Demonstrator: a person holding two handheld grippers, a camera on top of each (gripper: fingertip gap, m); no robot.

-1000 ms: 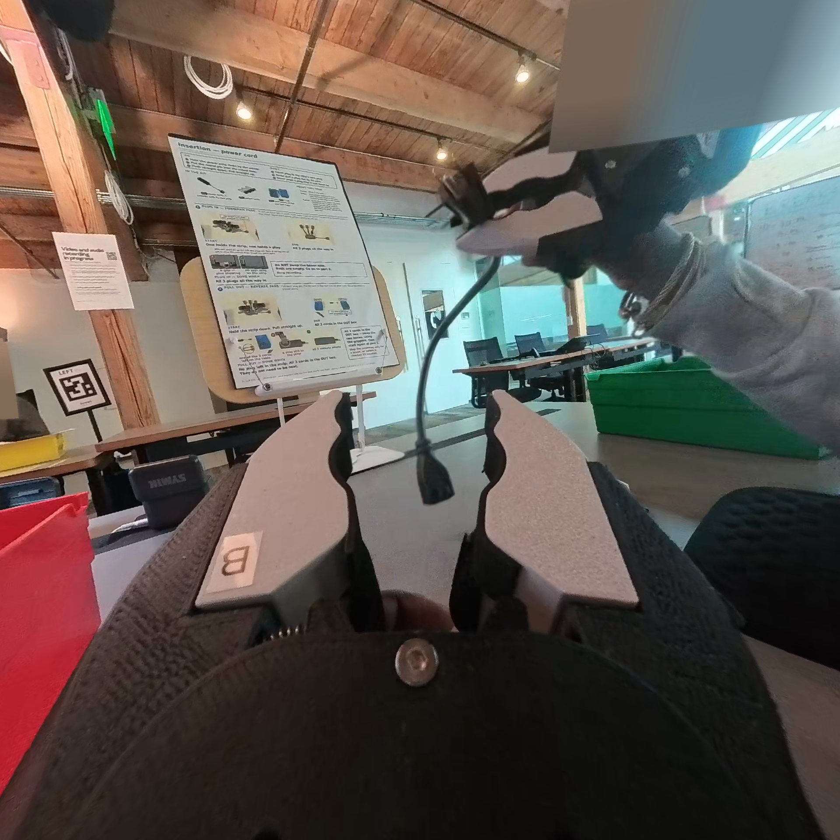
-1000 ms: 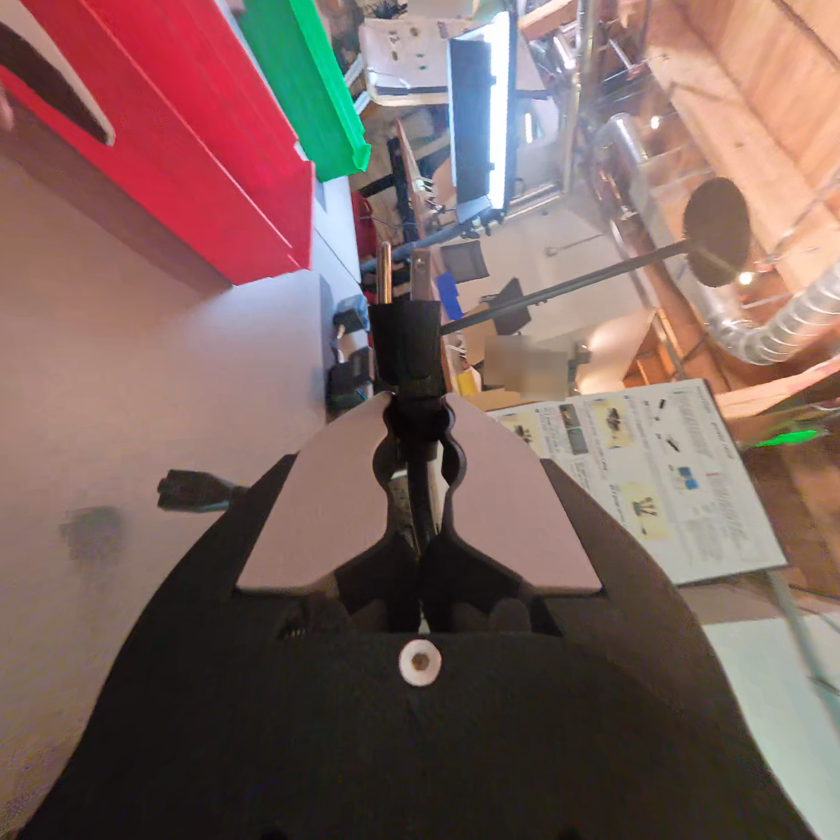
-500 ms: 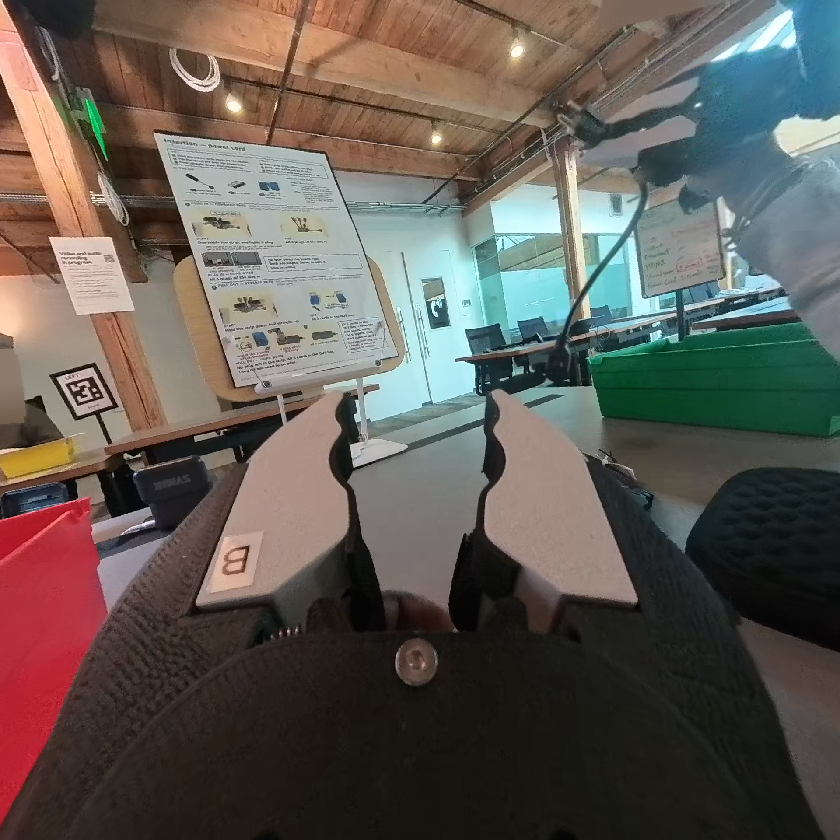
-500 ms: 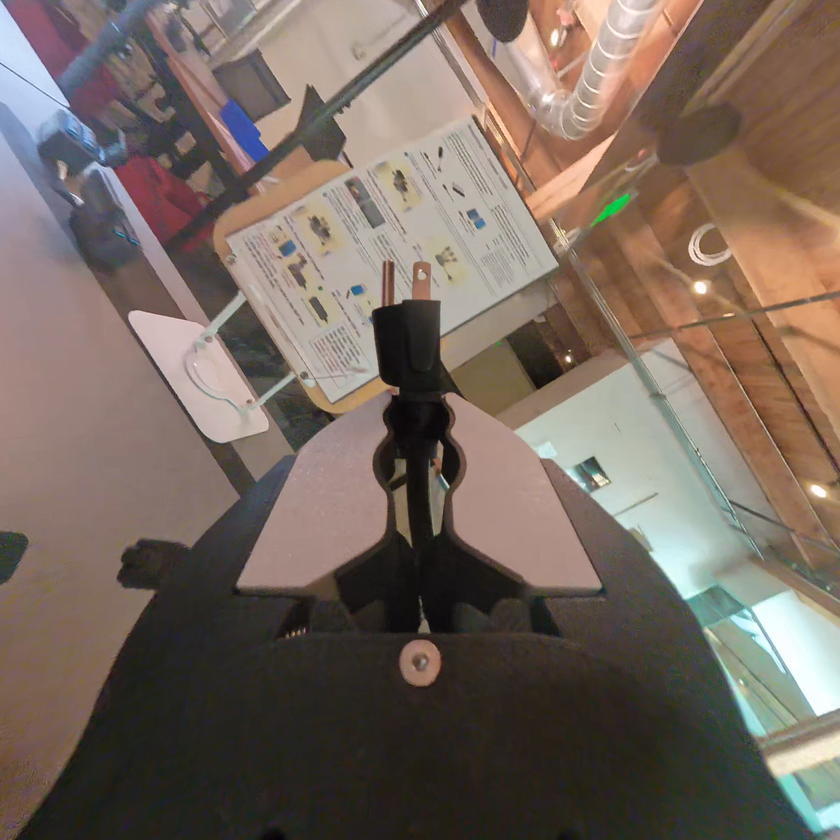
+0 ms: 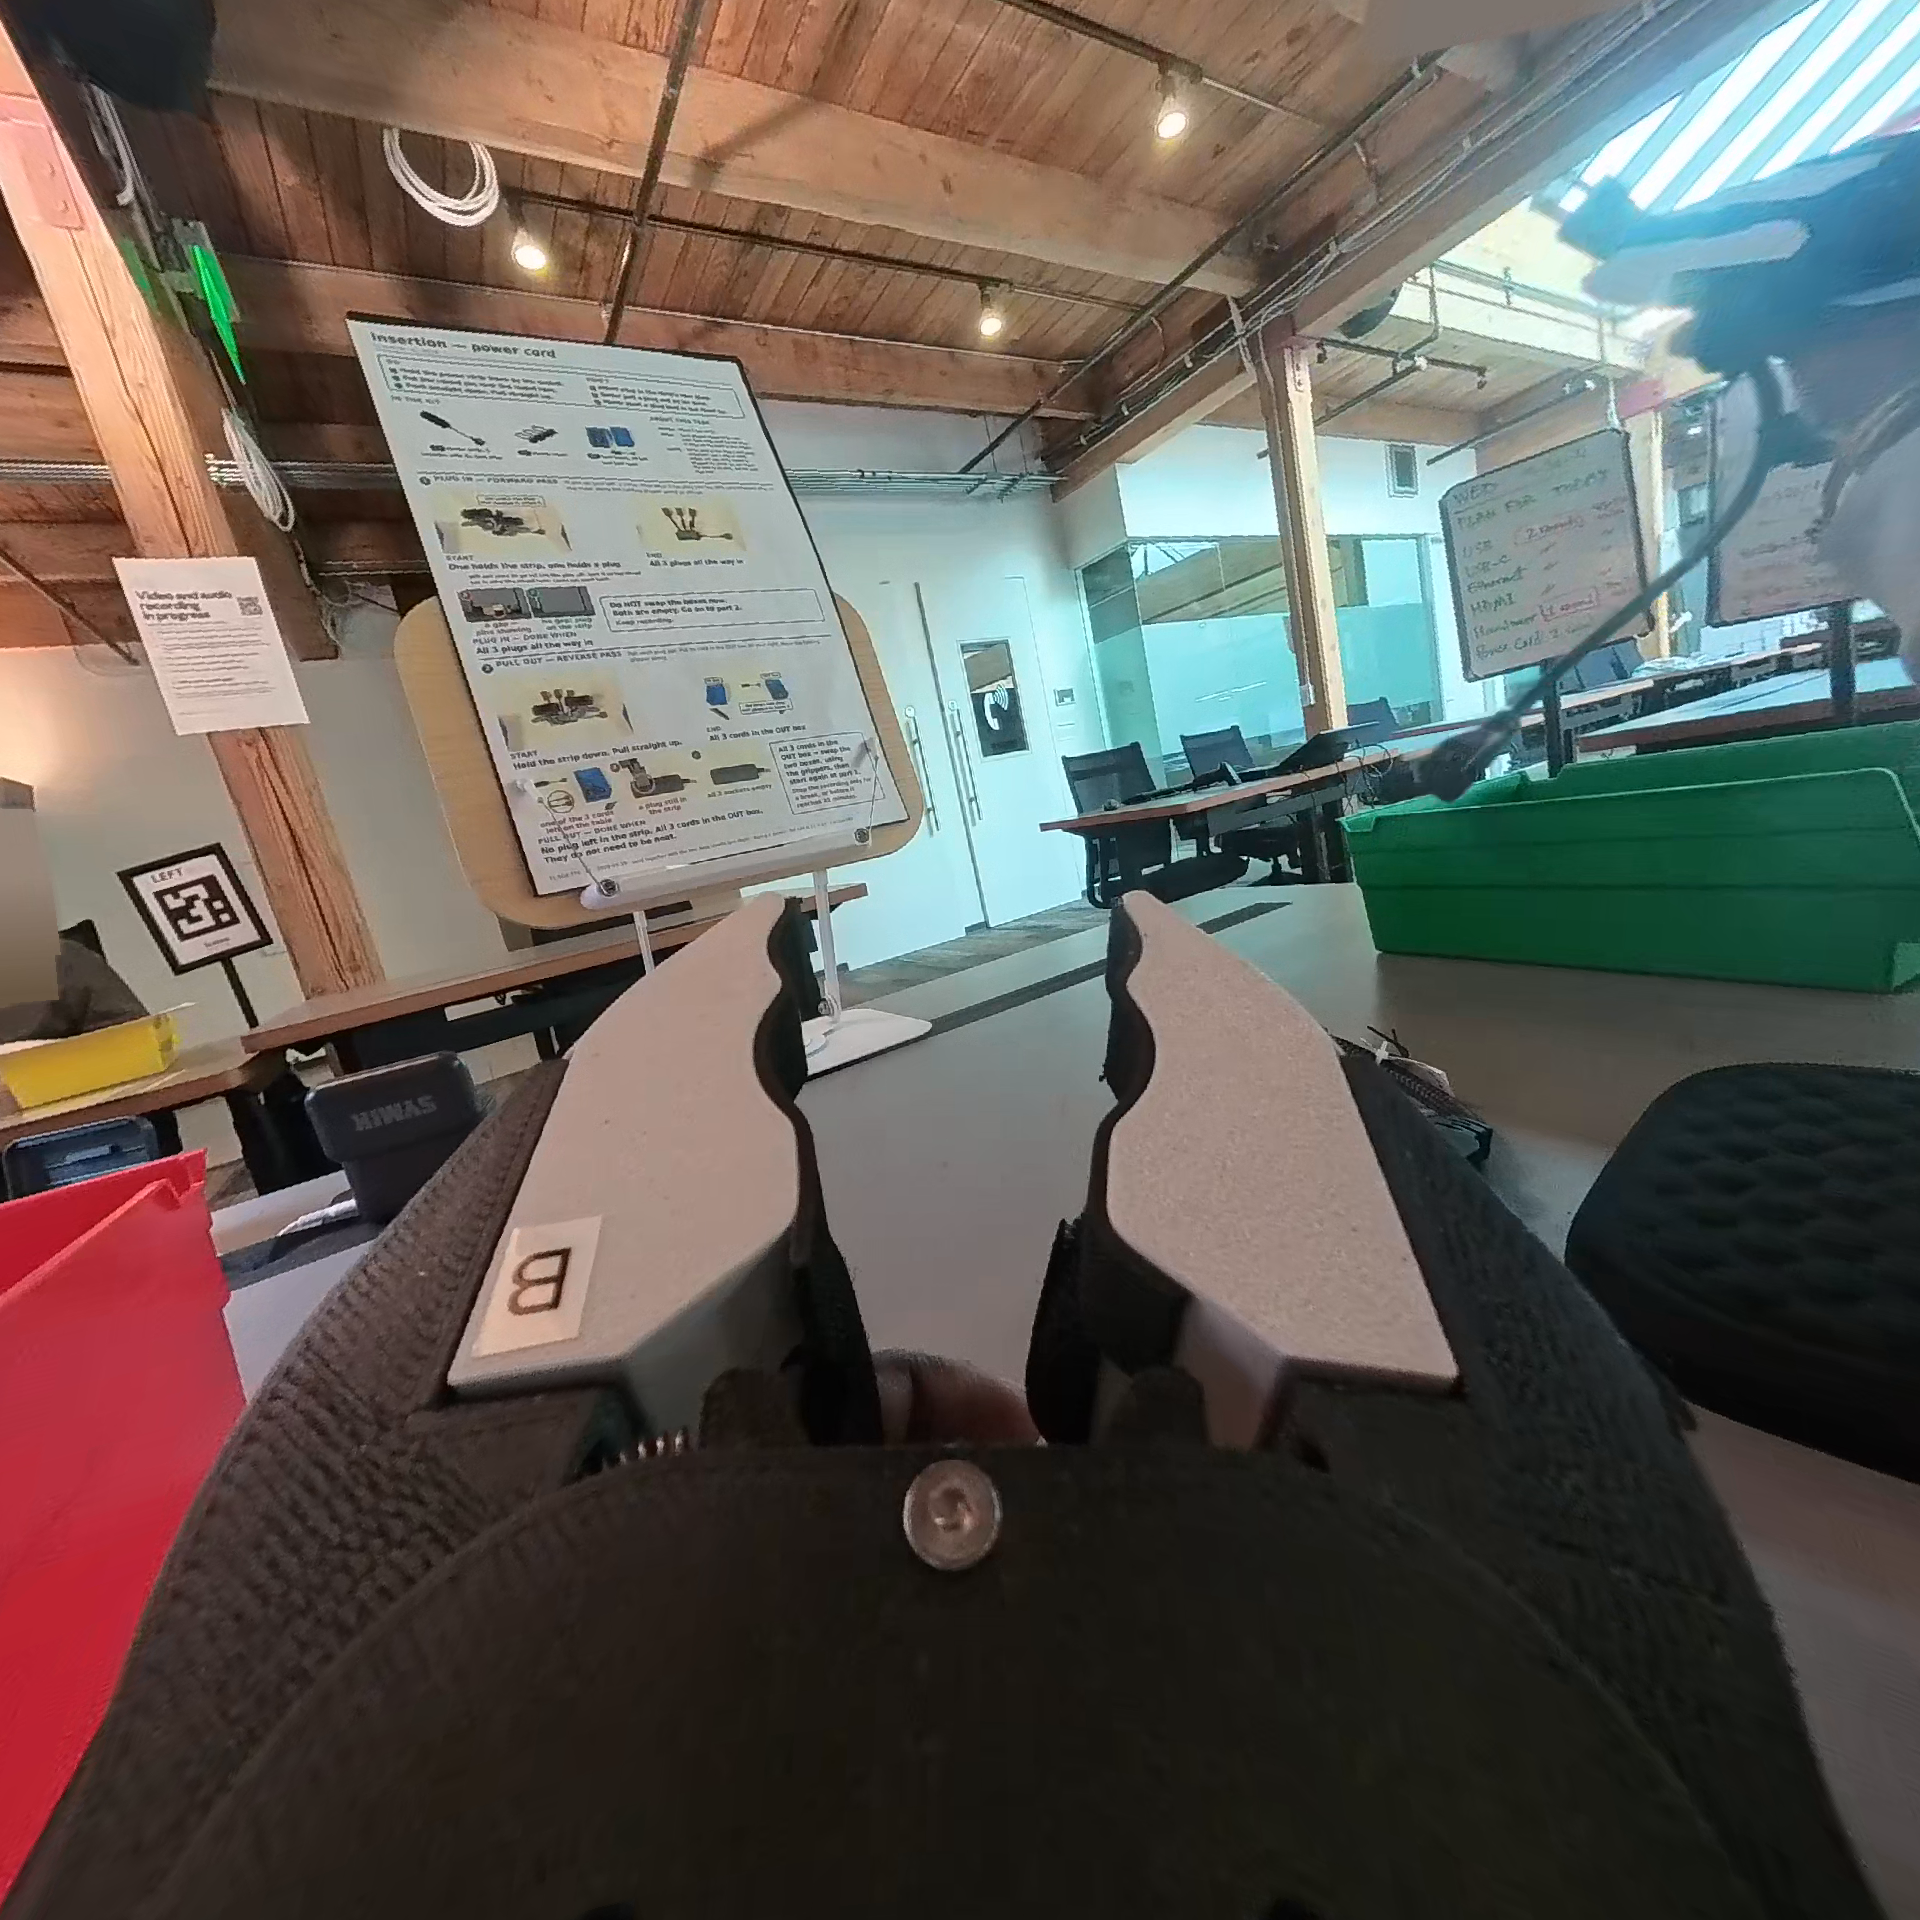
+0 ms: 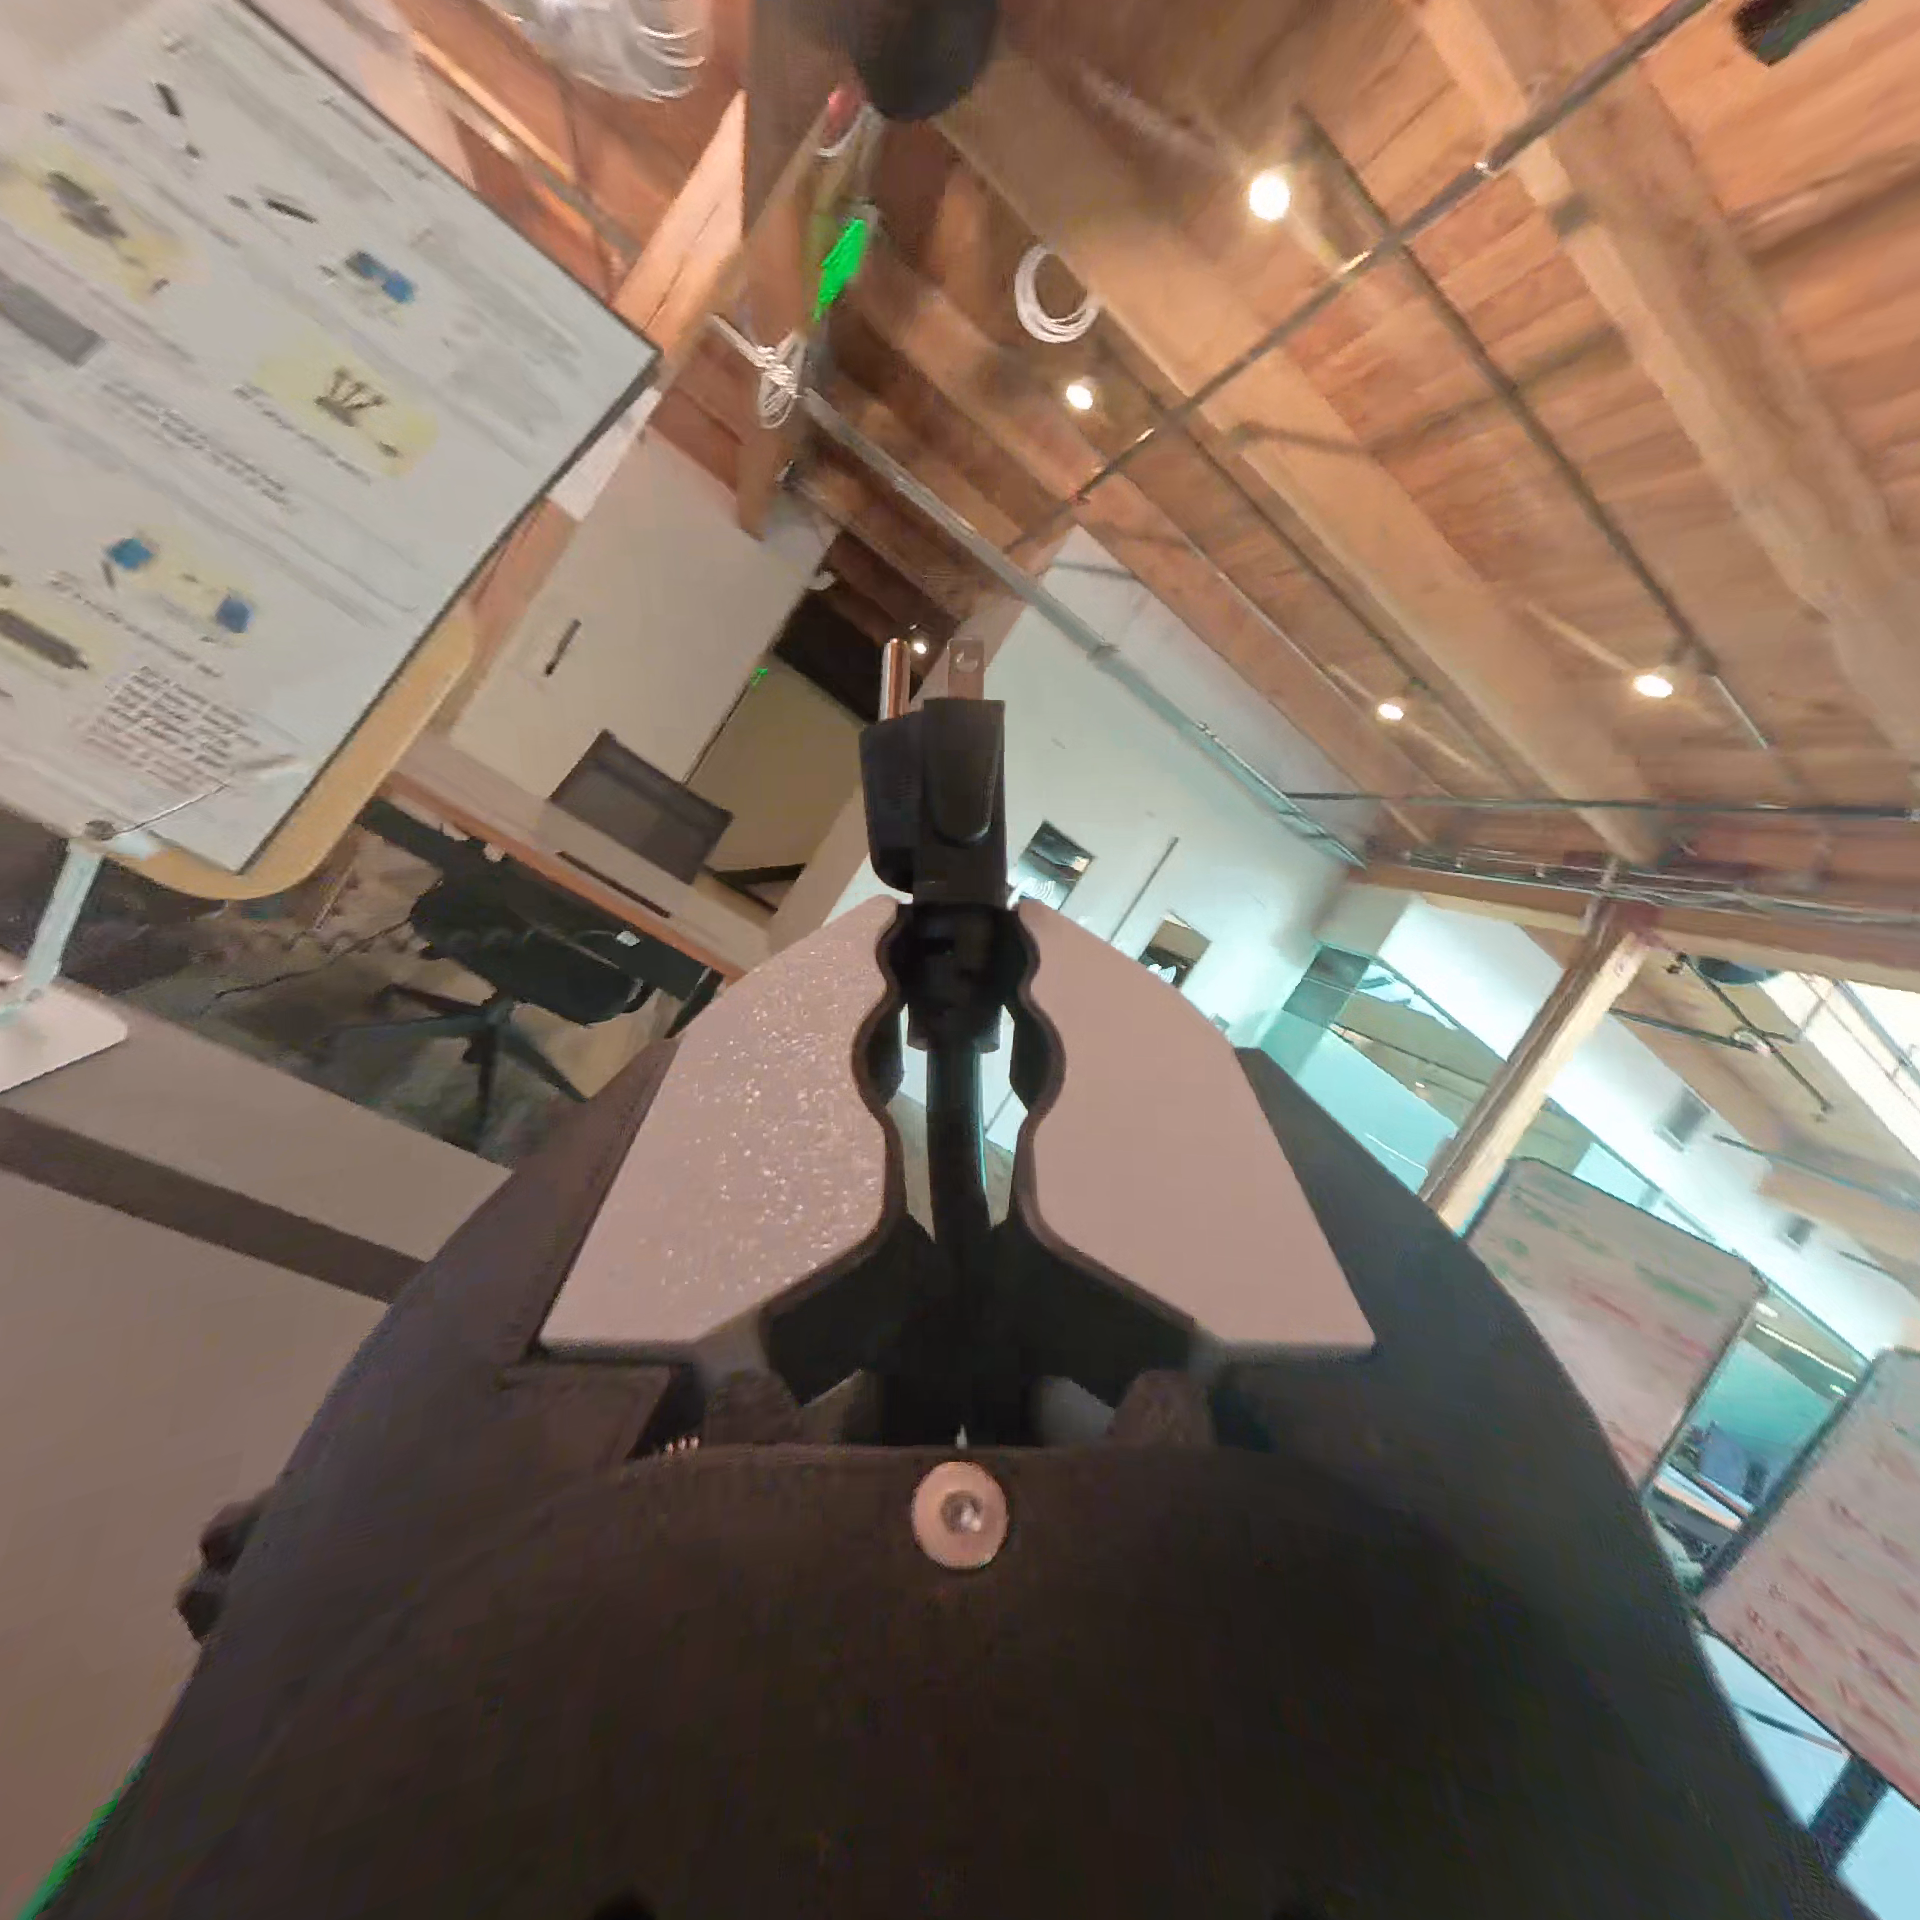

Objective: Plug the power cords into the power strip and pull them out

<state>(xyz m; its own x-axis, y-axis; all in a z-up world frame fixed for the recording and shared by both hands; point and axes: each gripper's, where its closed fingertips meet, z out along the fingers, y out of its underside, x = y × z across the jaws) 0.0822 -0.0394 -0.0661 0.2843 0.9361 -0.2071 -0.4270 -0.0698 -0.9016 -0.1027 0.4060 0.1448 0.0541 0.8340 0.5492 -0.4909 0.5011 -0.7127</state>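
Plug (image 6: pixel 935 800) | clamped at its neck in right fingers (image 6: pixel 769 1122), prongs skyward, cord dangling over green bin (image 5: pixel 1642 883), likely for drop-off | left gripper (image 5: pixel 948 997) spread, empty, hovering low over tabletop (image 5: pixel 935 1164) | strip unseen

Grey table (image 5: pixel 1558 1029), green bin (image 5: pixel 1642 883) (far side), red bin (image 5: pixel 94 1351), perhaps cords (image 5: pixel 1434 1091)

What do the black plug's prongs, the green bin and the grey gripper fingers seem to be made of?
The black power plug looks like matte moulded plastic or rubber; its prongs gleam like bare metal, one more coppery. The green bin appears to be smooth plastic with a soft sheen. The left gripper fingers show a grainy, speckled grey face, probably printed plastic, though a coating is possible.
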